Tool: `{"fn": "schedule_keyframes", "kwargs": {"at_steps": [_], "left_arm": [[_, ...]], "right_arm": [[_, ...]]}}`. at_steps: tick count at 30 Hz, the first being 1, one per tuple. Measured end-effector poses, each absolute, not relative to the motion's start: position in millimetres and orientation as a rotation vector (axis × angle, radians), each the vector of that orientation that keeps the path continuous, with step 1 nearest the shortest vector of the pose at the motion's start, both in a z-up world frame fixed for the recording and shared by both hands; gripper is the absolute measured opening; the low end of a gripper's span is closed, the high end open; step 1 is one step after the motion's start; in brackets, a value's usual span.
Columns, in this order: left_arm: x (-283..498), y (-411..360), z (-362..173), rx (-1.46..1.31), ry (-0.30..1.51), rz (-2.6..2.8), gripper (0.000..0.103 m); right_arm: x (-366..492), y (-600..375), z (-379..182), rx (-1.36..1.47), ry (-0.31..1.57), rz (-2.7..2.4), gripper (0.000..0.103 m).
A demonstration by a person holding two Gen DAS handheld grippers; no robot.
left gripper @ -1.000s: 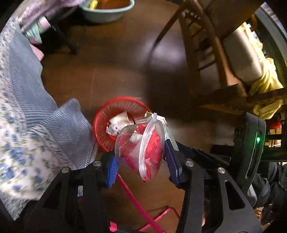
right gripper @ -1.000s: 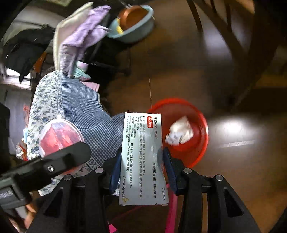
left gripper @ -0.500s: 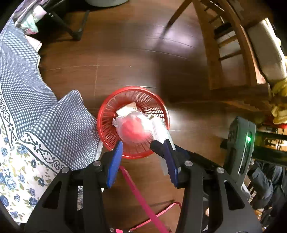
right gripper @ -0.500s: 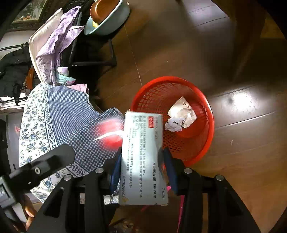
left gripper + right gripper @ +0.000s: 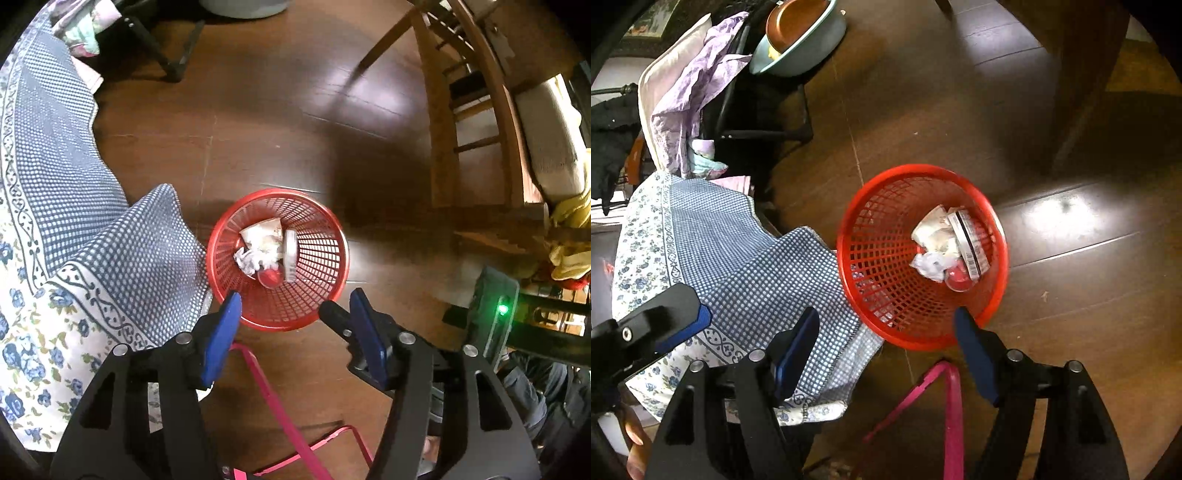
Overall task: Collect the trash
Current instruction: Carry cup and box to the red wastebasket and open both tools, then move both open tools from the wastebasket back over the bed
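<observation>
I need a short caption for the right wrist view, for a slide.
Right tongs opening, empty, above the red basket holding crumpled paper, a medicine box and a cup.

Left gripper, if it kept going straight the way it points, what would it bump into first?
Probably the red basket. The left gripper, jaws opening with nothing between them, points down at the basket's near rim; past that, the trash inside, like the red-filled cup. Depth is hard to judge.

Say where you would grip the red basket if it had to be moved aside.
Probably the near rim of the red basket, from above with one finger inside and one outside: its mouth faces up, the mesh wall is thin, and the trash lies low inside. Both grippers hang empty above it, jaws opening.
</observation>
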State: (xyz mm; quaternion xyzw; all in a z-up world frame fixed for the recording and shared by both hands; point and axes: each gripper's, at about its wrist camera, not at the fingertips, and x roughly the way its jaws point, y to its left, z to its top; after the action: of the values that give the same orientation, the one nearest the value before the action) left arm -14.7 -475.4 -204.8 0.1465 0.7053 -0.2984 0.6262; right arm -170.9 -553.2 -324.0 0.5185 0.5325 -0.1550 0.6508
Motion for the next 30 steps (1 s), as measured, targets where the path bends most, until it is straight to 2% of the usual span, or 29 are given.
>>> {"fn": "schedule_keyframes", "kwargs": {"at_steps": [4,9,13,16,22,25,30], "left_arm": [[-11,-469,-194,0.314,1.583,-0.669,0.063],[-8,-455,-164,0.250,1.497,-0.681,0.068],[0,-427,-120,0.155,1.418,-0.739,0.070],[12,-394,-71,0.117,1.277,-0.740,0.079],[30,-330,0,0.078,1.087,-0.686,0.085],[39,-293,15,0.055,1.042,-0.646,0.086],[57,-226,27,0.015,0.995,-0.557,0.086]], "right_arm": [[-175,-557,-308,1.125,1.218,-0.401,0.074],[-176,-556,-264,0.988,1.185,-0.459,0.086],[-167,-550,-224,0.864,1.144,-0.498,0.088],[-152,-539,-193,0.789,1.108,-0.503,0.088],[-102,-496,-128,0.649,1.032,-0.428,0.089],[-74,-468,-92,0.573,0.989,-0.374,0.094],[-34,-415,-49,0.487,0.940,-0.278,0.095]]}}
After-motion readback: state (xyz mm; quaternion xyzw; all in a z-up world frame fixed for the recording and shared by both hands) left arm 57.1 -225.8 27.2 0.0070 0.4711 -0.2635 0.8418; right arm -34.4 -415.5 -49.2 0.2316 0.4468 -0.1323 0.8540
